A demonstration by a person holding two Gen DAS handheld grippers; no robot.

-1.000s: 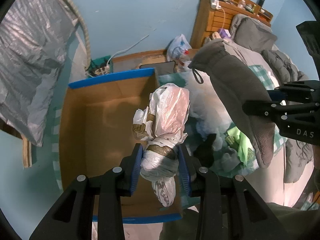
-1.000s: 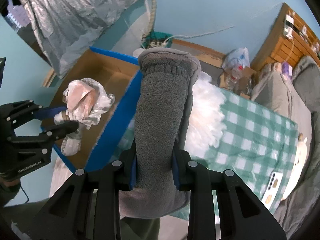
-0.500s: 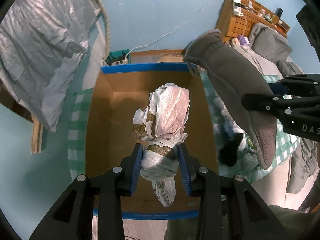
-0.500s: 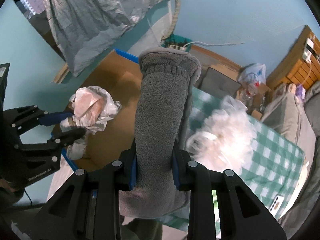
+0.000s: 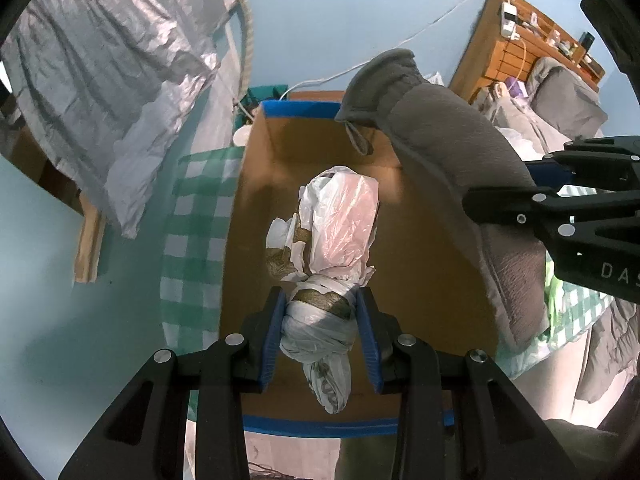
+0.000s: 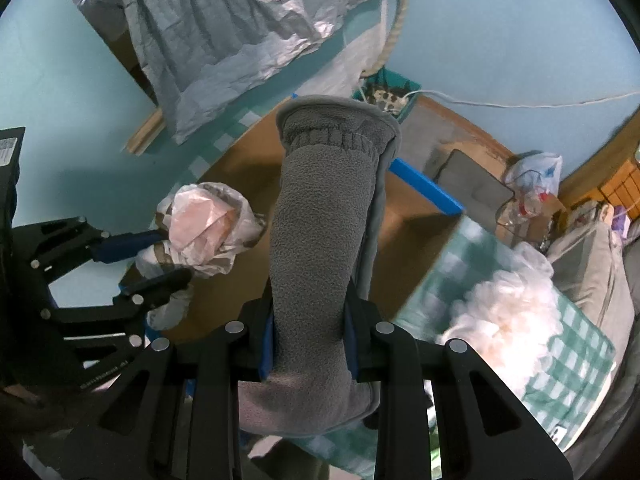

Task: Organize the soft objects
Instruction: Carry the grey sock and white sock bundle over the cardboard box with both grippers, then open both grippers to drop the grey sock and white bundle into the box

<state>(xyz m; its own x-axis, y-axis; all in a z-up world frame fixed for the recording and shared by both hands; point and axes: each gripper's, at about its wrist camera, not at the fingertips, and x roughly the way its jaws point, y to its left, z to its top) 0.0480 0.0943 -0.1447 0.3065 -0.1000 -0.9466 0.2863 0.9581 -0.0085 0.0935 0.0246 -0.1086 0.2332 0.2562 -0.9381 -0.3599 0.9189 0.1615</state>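
My left gripper (image 5: 320, 340) is clamped on the knotted neck of a plastic bag bundle (image 5: 336, 232), which hangs over the middle of the open cardboard box (image 5: 436, 276). My right gripper (image 6: 308, 344) is clamped around a grey fleece mitten (image 6: 320, 220), hanging over the box's right edge, nearer the far blue-taped rim. I judge this the drop-off step: both soft items are carried above the box. Next I should lower each inside the walls, then part the jaws.
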